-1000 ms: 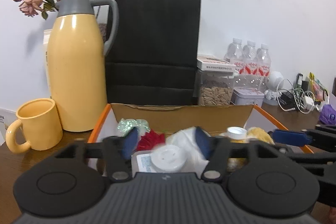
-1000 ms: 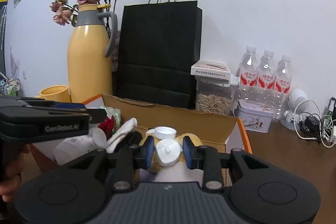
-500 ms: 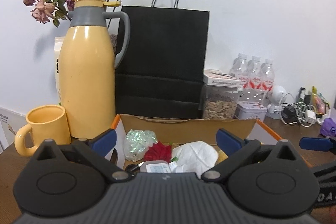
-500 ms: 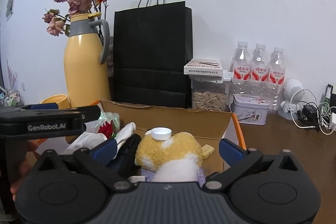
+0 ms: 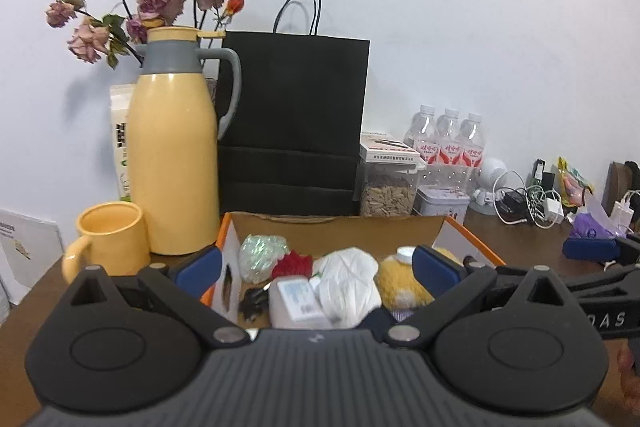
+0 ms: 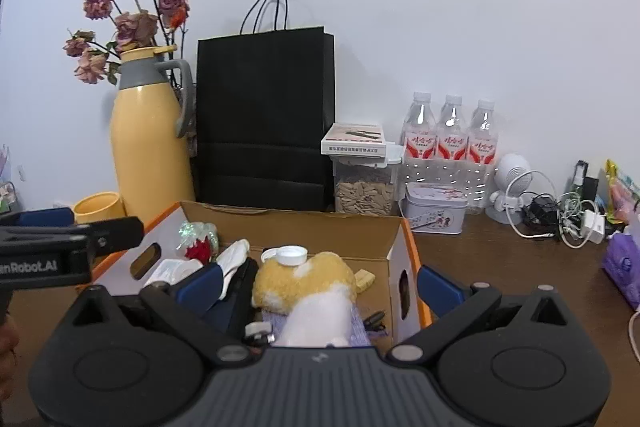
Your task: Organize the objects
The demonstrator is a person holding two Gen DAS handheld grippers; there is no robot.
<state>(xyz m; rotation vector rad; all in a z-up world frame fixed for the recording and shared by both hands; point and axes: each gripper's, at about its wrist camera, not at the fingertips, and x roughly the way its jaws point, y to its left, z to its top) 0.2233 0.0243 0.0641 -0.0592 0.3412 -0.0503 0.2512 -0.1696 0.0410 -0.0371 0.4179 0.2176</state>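
Brown desk [image 6: 500, 267] against white wall: cardboard box [image 5: 336, 227] holds yellow plush [image 6: 304, 279], white bottle [image 5: 296, 301], red flower [image 5: 292, 264]. Left gripper [image 5: 316, 269] and right gripper [image 6: 316, 285] spread wide, empty, above box.

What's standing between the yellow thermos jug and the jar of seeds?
The black paper bag stands between the yellow thermos jug and seed jar, clearest in the right wrist view.

A brown bench [image 6: 500, 267] is seen ahead of the tool. Directly before the tool a box [image 6: 394, 239] is set on it. Beyond the box, a jug [image 6: 150, 147], mug [image 5: 110, 239], bag [image 6: 264, 119], jar [image 6: 364, 187], tin [image 6: 434, 213] and bottles [image 6: 452, 139] are ranged; cables [image 6: 560, 219] lie far right.
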